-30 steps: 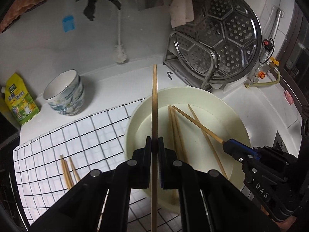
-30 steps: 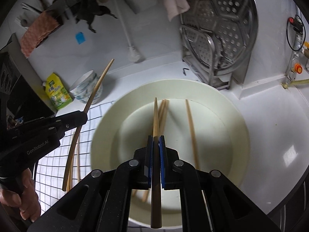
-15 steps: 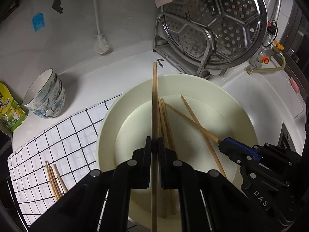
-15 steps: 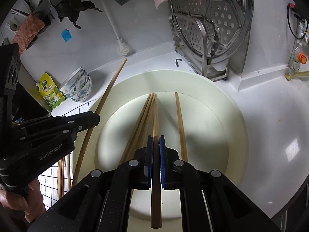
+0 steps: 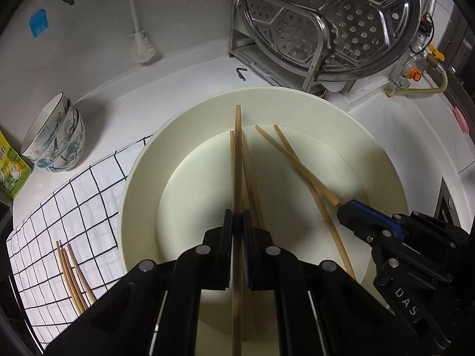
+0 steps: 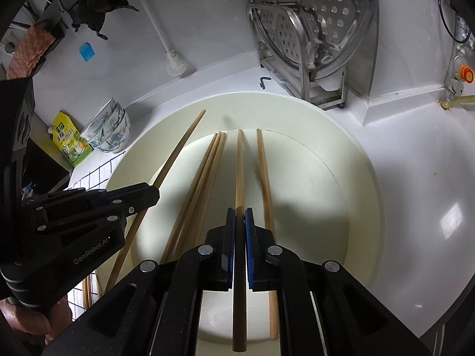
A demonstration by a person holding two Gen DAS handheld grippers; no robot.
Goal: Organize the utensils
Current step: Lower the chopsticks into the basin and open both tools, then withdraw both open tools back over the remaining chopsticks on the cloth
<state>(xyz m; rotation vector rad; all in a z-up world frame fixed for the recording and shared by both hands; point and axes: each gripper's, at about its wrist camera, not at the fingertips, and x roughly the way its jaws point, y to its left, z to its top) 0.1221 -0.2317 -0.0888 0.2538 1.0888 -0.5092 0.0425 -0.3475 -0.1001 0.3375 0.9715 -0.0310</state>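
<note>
Bamboo meets black plastic over a kitchen counter: the left gripper (image 5: 237, 222) is clamped on a long, pale-brown bamboo chopstick (image 5: 237, 160), its jaws pressed tight against the shaft about midway along, with the tip reaching toward the far rim of a wide cream-coloured plastic basin (image 5: 133, 178). The right gripper (image 6: 240, 216) pinches a second bamboo stick (image 6: 239, 172) the same way, jaws narrow around it, low over the basin floor. Several more loose chopsticks (image 6: 202, 178) lie inside the basin; a small bundle of bamboo sticks (image 5: 72, 273) rests on the white, black-checked cloth (image 5: 74, 201) just beside it. Stacked blue-flowered ceramic bowls (image 5: 56, 136) and a perforated steel steamer tray (image 5: 332, 20) stand behind.

Such sticks are likely light, stiff and smooth, and slick if wet. Held at one narrow point, each could pivot or slide between the pads, so a mid-shaft grip near the balance point, as seen, seems soundest. Whether the held sticks touch those lying below cannot be told.
</note>
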